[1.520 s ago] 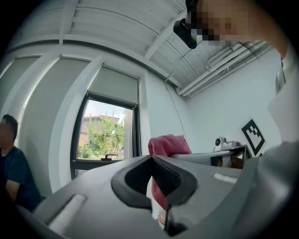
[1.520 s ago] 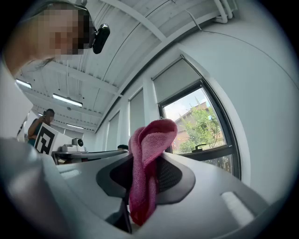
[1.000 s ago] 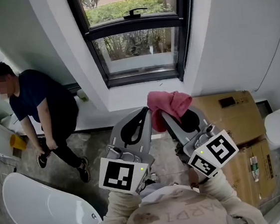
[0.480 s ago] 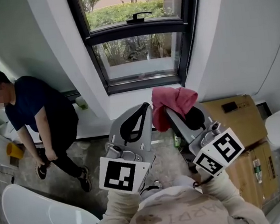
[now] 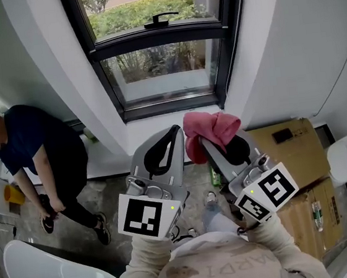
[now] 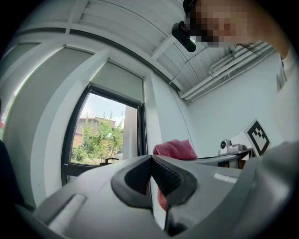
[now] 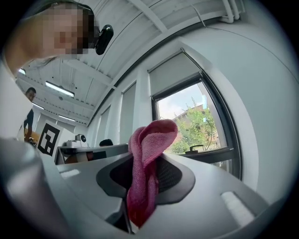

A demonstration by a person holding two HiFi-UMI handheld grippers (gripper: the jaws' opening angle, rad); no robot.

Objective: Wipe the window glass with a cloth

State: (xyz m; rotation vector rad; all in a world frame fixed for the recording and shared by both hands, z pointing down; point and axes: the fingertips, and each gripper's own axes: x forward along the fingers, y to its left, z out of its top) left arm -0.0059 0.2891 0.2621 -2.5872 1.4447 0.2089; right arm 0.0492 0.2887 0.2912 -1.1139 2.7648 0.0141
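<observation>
The left gripper and the right gripper are both built of smooth light-grey moulded shells that taper toward the tips. Each has a black, finely ribbed lining along the inner faces of its jaws. At the lower end of each shell, near the middle of the frame, sit small metal fittings. Below these is a white cube printed with black square markers, the left cube and the right cube, each with a tiny green light on its upper face. At the bottom of the frame the person wears a cream long-sleeved top with faint grey lettering, and its sleeves reach up to the grippers.
</observation>
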